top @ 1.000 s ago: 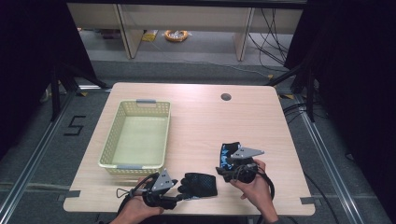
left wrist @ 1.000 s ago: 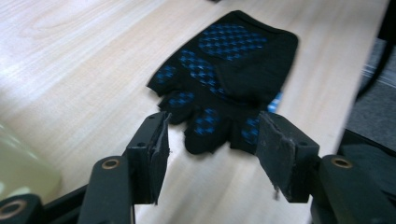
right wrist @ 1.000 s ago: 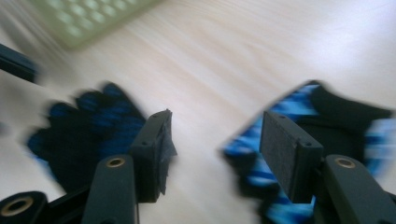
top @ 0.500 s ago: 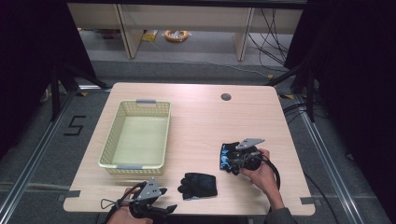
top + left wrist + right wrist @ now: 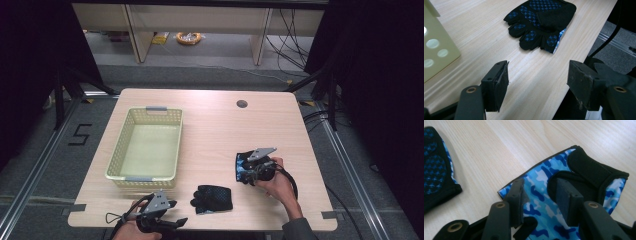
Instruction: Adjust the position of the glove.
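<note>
Since a second ago, the left hand-held gripper (image 5: 172,221) has drawn back to the lower left counter (image 5: 215,125) edge, jaws apart, leaving the black glove (image 5: 212,198) lying just right of it. At lower right, the right hand-held gripper (image 5: 248,170) straddles the blue camouflage glove (image 5: 554,195), jaws not closed. The basket (image 5: 120,170) at left holds nothing.

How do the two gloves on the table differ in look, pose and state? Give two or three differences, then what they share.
1. The black glove shows its dark dotted palm; the camouflage glove shows its blue-and-white patterned back.
2. The black glove lies free, ahead of the open left hand-held gripper; the camouflage glove sits between the jaws of the right hand-held gripper.
3. The black glove lies nearer the table's front edge.

Both rest on the wooden table, outside the basket.
</note>
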`<action>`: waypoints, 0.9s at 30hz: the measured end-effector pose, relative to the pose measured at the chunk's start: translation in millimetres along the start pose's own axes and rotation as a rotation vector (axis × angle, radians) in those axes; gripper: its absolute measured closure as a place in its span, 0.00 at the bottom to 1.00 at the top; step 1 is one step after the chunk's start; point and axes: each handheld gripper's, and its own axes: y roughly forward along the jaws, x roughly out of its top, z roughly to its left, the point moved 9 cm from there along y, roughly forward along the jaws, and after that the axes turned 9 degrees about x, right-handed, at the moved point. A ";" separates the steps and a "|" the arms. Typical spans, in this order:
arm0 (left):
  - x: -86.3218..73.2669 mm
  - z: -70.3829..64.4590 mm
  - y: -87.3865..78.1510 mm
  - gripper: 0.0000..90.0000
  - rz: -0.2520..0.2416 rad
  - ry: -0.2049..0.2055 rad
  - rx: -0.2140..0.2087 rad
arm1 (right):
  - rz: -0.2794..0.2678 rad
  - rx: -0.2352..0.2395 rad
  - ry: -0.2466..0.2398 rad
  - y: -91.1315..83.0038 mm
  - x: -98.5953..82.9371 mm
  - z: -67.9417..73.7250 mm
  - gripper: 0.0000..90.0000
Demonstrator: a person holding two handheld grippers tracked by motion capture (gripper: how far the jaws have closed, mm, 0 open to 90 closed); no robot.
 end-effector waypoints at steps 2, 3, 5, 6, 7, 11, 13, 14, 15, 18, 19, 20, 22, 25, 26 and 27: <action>1.4 -2.4 0.5 0.37 -0.014 -0.022 -0.011 | 0.000 0.010 0.005 -0.3 -0.1 1.3 0.67; -0.8 1.1 0.2 0.37 0.007 0.006 -0.003 | 0.001 0.009 -0.013 0.0 -1.0 0.6 0.72; 0.1 2.4 -0.5 0.37 0.004 0.031 -0.002 | 0.008 -0.007 -0.006 0.2 -1.6 1.2 0.77; 0.1 2.4 -0.5 0.37 0.004 0.031 -0.002 | 0.008 -0.007 -0.006 0.2 -1.6 1.2 0.77; 0.6 2.2 -0.8 0.37 0.000 0.028 -0.002 | 0.024 -0.026 -0.005 1.4 -1.0 3.3 0.86; 2.0 2.6 -1.1 0.37 -0.009 -0.002 0.006 | 0.041 -0.010 0.030 0.5 -2.1 5.2 1.00; 3.4 0.0 -1.1 0.37 -0.022 -0.029 -0.006 | 0.028 -0.008 0.054 0.4 -2.9 5.8 1.00; 3.4 0.0 -1.1 0.37 -0.022 -0.029 -0.006 | 0.003 -0.013 0.072 2.3 -2.0 5.4 1.00; 1.5 3.2 -1.7 0.37 0.000 0.002 0.002 | 0.000 0.001 0.096 1.4 -1.8 7.0 1.00; 2.0 1.7 -1.0 0.37 -0.009 -0.002 -0.002 | -0.018 0.000 0.095 0.4 0.4 5.7 0.97; 3.1 0.2 -0.7 0.37 -0.023 0.001 -0.012 | -0.018 0.000 0.095 0.4 0.4 5.7 0.97; 2.6 -0.1 -0.6 0.37 -0.019 0.002 -0.014 | -0.042 0.006 0.098 -0.6 3.0 5.2 0.91; 1.7 1.1 -1.0 0.37 -0.007 0.022 -0.014 | -0.038 -0.022 0.089 -3.8 5.7 2.4 0.73; 2.1 1.1 -1.2 0.37 -0.009 0.021 -0.014 | -0.015 -0.018 0.098 -3.5 4.2 0.5 0.65; 2.3 1.1 -1.3 0.37 -0.010 0.020 -0.013 | -0.021 -0.041 0.095 -0.8 3.8 -3.4 0.63; 3.0 -0.8 -0.7 0.37 -0.019 -0.019 -0.009 | -0.017 -0.031 0.086 2.3 1.1 -3.4 0.61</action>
